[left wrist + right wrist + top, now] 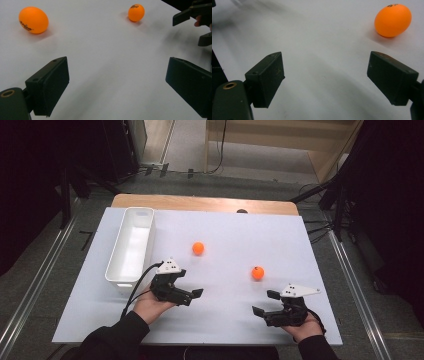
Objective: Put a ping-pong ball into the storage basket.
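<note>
Between wide-spread, empty jaws, the left gripper (196,295) and right gripper (263,302) hover over a white sheet (225,320); two orange balls (198,248) (258,272) lie beyond their fingertips.

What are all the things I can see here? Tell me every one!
Balls: two, orange; one mid-sheet, one farther right, both loose on the sheet.
Bin: one, white, long, empty, at the sheet's left side.
Sheet: one, white, covering most of the table.
Table: one, wooden, its far edge showing beyond the sheet.
Left gripper: one, black, open, near the bin's near end.
Right gripper: one, black, open, below the right ball.
Hands: two, left and right, in dark sleeves.
</note>
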Motion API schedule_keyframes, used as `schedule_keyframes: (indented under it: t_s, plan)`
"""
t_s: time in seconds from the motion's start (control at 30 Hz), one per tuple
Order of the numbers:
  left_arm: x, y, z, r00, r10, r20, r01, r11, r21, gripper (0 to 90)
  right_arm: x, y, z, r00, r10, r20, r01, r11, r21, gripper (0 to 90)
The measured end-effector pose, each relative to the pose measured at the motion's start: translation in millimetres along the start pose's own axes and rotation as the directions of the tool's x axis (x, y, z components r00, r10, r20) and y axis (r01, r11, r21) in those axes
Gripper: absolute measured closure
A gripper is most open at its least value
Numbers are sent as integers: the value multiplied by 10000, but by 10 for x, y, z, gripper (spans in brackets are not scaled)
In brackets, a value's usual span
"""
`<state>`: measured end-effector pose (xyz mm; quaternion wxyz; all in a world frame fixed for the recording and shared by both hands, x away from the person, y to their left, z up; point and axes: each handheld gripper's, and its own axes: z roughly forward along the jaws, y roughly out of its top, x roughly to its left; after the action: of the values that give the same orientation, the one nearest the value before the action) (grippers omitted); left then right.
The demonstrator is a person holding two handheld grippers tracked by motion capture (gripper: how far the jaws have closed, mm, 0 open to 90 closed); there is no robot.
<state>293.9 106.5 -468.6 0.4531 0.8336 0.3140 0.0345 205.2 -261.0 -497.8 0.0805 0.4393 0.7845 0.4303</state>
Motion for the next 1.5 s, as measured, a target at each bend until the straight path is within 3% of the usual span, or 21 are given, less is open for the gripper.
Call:
schedule_keyframes:
  t_s: [0.4, 0.53, 0.87, 1.17, 1.37, 1.5]
  plan:
    - [64, 107, 87, 9993, -40, -370, 38, 10000, -52, 49, -1, 2, 1, 10000, -25, -18, 25, 10000, 2, 126]
    - [103, 137, 126, 9984, -338, -460, 333, 9994, -113, 49, 6, 5, 3, 10000, -54, -31, 54, 10000, 8, 126]
    - [142, 168, 197, 9951, -235, -961, 218, 9996, -188, 49, -6, 12, 2, 9999, 48, -100, -48, 10000, -49, 126]
    - [220, 227, 290, 9864, -422, -1586, 327, 9975, -621, 49, -7, 17, 8, 9999, -40, -108, 39, 10000, -30, 126]
    - [258, 289, 344, 9792, -266, -2011, 143, 9980, -622, 49, 5, 21, 22, 9999, -6, -148, 6, 10000, 7, 126]
    - [291, 326, 387, 9749, -421, -2185, 283, 9974, -661, 49, 5, 27, 33, 9999, -19, -166, 19, 10000, 12, 126]
